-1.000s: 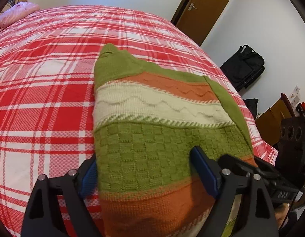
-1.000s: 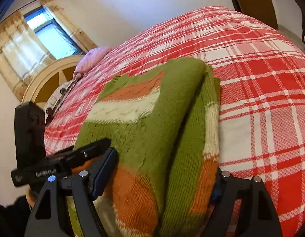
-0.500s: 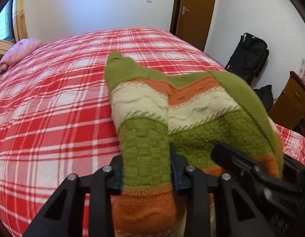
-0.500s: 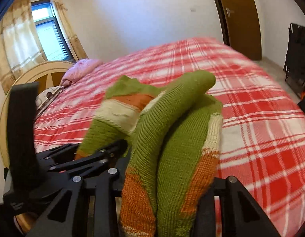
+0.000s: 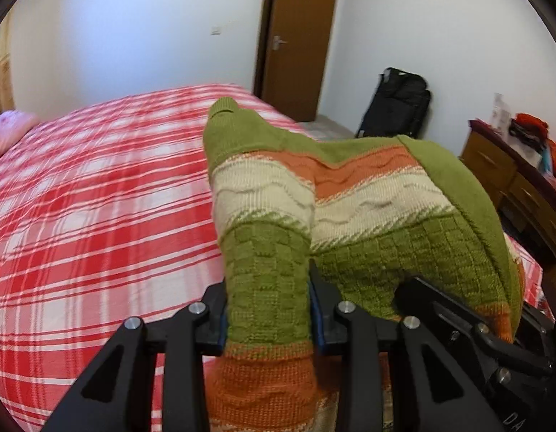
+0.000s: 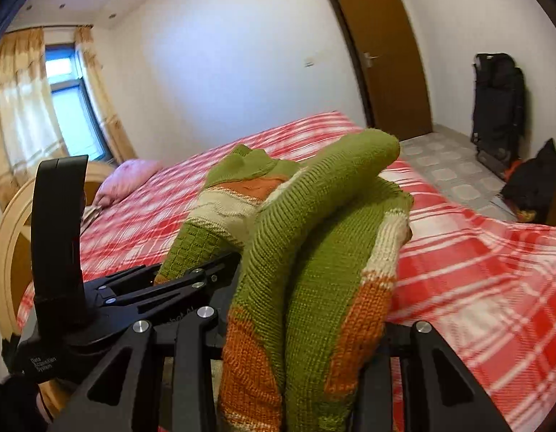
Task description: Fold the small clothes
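Now our left gripper [image 5: 267,316] has its fingers [image 5: 319,318] just closed on a bunched hem corner of the knitted sweater [image 5: 350,212], and our right gripper [image 6: 299,352] pinches the thick folded edge likewise. Soft, floppy and fairly light, the sweater sags between both grips, lifted above the bed [image 5: 98,198]; we judge paired hem corners the best hold.
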Demonstrator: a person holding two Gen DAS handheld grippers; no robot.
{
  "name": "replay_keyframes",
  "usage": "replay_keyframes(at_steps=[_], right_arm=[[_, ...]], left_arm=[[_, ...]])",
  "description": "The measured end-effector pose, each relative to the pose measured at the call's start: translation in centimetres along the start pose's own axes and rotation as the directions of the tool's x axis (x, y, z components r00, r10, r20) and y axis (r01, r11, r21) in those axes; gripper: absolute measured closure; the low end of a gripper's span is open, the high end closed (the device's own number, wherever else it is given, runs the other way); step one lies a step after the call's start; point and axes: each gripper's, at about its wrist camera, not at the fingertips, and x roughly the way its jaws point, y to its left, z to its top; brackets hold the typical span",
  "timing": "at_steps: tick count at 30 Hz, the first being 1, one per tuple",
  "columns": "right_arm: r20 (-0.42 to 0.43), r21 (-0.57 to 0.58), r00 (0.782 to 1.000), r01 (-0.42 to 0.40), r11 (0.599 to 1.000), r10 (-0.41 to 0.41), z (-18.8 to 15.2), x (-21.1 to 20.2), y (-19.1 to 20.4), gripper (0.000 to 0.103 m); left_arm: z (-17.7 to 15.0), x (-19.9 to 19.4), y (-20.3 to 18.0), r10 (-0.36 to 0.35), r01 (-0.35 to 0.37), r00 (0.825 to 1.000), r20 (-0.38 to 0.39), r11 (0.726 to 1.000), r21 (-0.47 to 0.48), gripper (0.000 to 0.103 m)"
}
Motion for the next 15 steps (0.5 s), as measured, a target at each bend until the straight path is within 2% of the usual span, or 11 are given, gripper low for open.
replay_keyframes(at_steps=[4,8,15], right_arm=[[0.012,0.016,0.998,0.06,0.998,-0.061,-0.2,-1.5,-2.4,0.066],[0.022,0.064,0.996,0.087,0.994,-0.089,-0.2,-2.0,-4.9,0.066],[0.013,0.09,0.995,0.101,0.991,-0.103,0.2,-0.1,-7.8,0.066]], left_arm=[[0.2,0.7,-3.1,-0.031,0.032,0.999,-0.018,0.999,0.04,0.068],[0.4,1.8,-5.8,-0.038,0.041,0.999,-0.033,0.996,0.082,0.068],[1.3,4.4,-8.3,-0.034,0.038,0.998,-0.046,0.996,0.086,0.068]])
